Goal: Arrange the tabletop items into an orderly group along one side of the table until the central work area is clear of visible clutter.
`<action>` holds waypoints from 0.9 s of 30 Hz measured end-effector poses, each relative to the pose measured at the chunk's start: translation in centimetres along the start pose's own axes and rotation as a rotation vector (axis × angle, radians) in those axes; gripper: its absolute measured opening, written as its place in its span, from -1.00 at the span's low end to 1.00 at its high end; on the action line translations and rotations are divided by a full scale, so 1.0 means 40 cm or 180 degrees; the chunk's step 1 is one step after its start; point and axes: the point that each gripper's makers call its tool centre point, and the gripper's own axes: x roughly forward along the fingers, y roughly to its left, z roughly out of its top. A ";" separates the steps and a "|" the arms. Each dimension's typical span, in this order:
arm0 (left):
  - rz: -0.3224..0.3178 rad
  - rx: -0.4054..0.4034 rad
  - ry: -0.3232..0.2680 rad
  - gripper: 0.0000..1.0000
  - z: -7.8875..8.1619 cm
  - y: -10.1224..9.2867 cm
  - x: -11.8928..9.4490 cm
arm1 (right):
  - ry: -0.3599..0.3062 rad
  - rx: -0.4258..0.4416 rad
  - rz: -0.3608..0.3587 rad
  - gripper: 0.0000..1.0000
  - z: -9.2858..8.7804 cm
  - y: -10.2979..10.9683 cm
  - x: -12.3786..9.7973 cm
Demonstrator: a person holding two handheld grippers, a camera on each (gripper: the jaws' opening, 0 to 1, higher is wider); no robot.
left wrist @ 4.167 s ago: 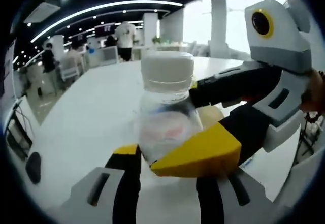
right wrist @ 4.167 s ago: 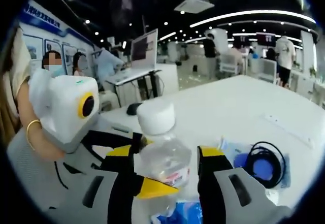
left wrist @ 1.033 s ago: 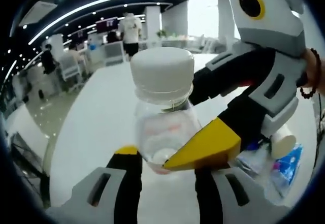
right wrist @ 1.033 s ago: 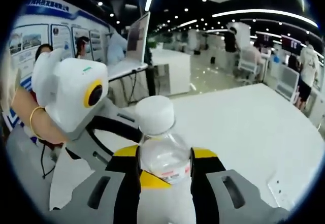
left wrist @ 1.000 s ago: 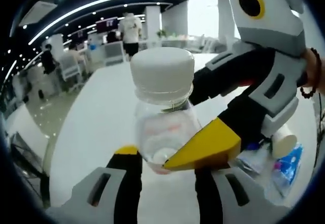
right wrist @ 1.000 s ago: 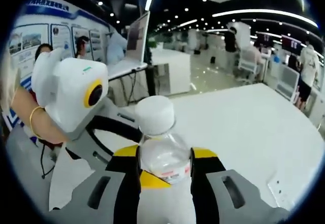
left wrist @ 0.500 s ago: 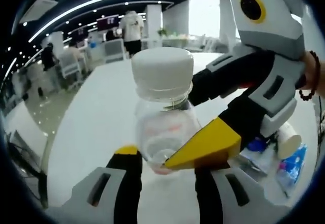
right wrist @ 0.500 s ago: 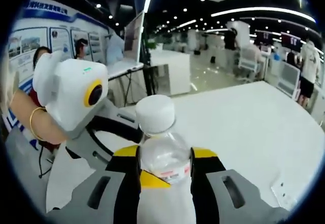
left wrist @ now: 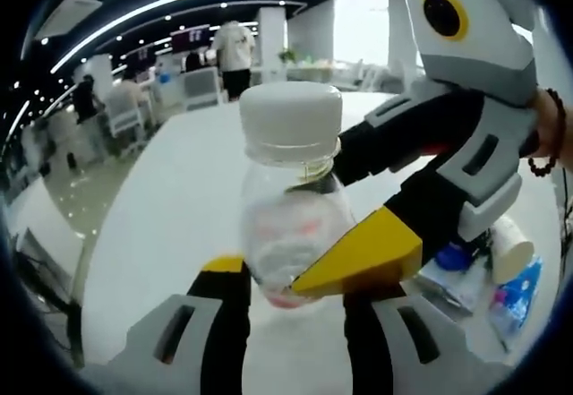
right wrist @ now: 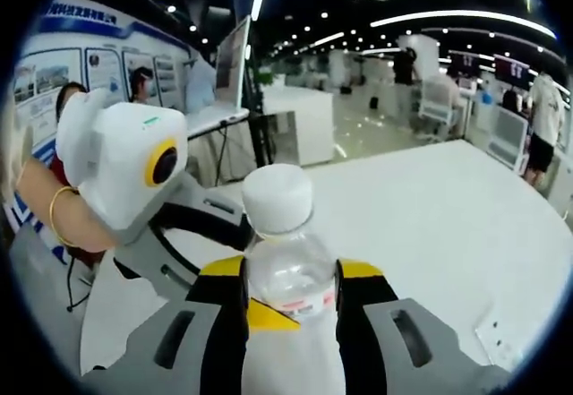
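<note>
Both grippers, left (left wrist: 285,280) and right (right wrist: 291,280), are pinching the same bottle (right wrist: 288,270) held up off the table (right wrist: 448,207), so if one pulls or twists harder it'll probably pop loose and drop.

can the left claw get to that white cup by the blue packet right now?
Probably not: the left claw is shut on the clear bottle, as is the right claw. The white cup lies past the right claw's body.
</note>
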 end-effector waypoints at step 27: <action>0.0223 -0.0140 0.0107 0.47 -0.017 0.025 -0.036 | -0.0257 0.0250 -0.0124 0.61 0.032 -0.001 -0.032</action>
